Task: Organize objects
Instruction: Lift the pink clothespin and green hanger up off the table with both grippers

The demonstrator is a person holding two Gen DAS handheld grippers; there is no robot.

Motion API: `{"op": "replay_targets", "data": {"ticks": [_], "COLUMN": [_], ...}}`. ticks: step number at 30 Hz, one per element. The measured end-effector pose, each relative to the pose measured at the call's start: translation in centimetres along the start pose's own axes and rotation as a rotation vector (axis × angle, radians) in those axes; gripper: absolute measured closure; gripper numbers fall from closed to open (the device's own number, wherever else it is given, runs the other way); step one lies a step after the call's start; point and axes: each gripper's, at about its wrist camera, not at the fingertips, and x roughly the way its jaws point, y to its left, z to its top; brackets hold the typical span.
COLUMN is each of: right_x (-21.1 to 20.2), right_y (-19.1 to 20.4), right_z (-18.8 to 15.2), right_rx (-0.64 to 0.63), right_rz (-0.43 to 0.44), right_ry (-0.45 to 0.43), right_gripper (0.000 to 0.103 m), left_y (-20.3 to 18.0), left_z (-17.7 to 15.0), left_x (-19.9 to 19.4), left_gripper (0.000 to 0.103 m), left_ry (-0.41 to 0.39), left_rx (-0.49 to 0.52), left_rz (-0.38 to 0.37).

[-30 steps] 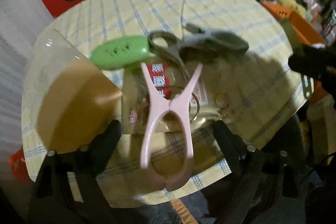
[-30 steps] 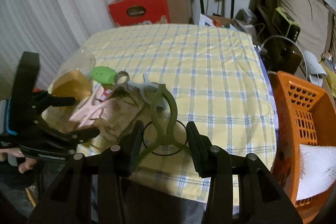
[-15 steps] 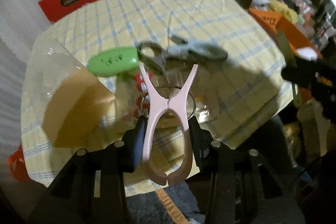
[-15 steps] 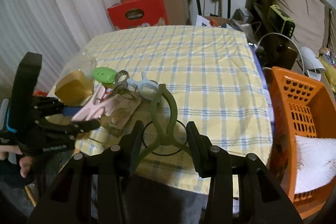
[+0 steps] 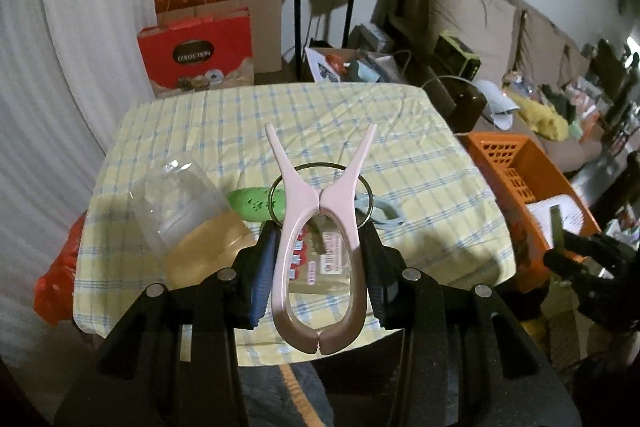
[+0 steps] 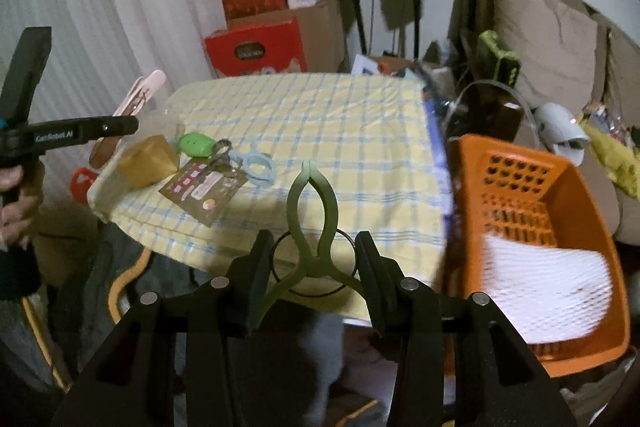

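The left gripper (image 5: 320,267) is clamped on a pink clothes peg (image 5: 318,251); the peg's looped body is pressed between the two black fingers (image 5: 262,275), its two slim prongs splayed in a V beyond the tips, and a metal spring ring is seen round its waist. The peg is held clear of the counter (image 5: 420,163), which is draped in a yellow-and-blue checked cloth.

The right gripper (image 6: 310,267) is closed on an olive-green clothes peg (image 6: 312,211) of the same smooth plastic form, gripped at the ring, its closed loop pointing forward above the counter's near edge.

On the counter's left part are seen a clear plastic jar (image 5: 176,203) lying on its side with a tan lid, a green oval case (image 6: 196,145), a printed brown packet (image 6: 204,187) and a pale blue peg (image 6: 256,163), close together. An orange perforated basket (image 6: 520,187) stands beside the counter's right edge.
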Motion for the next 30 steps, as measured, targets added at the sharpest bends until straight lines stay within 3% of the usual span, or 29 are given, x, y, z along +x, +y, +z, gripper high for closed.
{"op": "replay_targets", "data": {"ticks": [3,6,9,13,17,23,30], "right_x": [-1.7,-2.9,-3.6,-5.5,-7.9,-10.5,-11.8], "right_y": [-2.1,-3.8,-5.0,-6.0,-6.8,-7.9,-8.8], "right_z": [-0.8,-1.6,-1.4,-0.6,0.4,1.0,1.9], "right_rx": [0.034,0.062,0.068,0.060,0.040,0.009,0.003], "right_rz": [-0.007,-0.083,-0.083,-0.096,-0.128,-0.186,-0.187], "right_ry": [-0.039,-0.082,-0.098,-0.149,-0.196,-0.241,-0.275], "right_gripper": [0.061,0.061,0.061,0.061,0.061,0.061,0.061], "left_y": [-2.1,-4.0,-5.4,-7.2,-8.2,-9.5,-10.2], "left_z": [0.3,0.8,1.3,2.0,3.0,3.1,3.2], "left_x": [-0.4,-0.9,-0.9,-0.8,-1.1,-1.2,-2.3], "left_gripper": [0.066,0.066,0.066,0.066,0.066,0.066,0.066], "left_ry": [-0.015,-0.053,-0.074,-0.084,-0.116,-0.123,-0.178], "left_rx": [0.015,0.025,0.010,-0.007,-0.055,-0.055,-0.074], "left_rz": [0.020,0.020,-0.033,-0.017,-0.077,-0.042,-0.013]}}
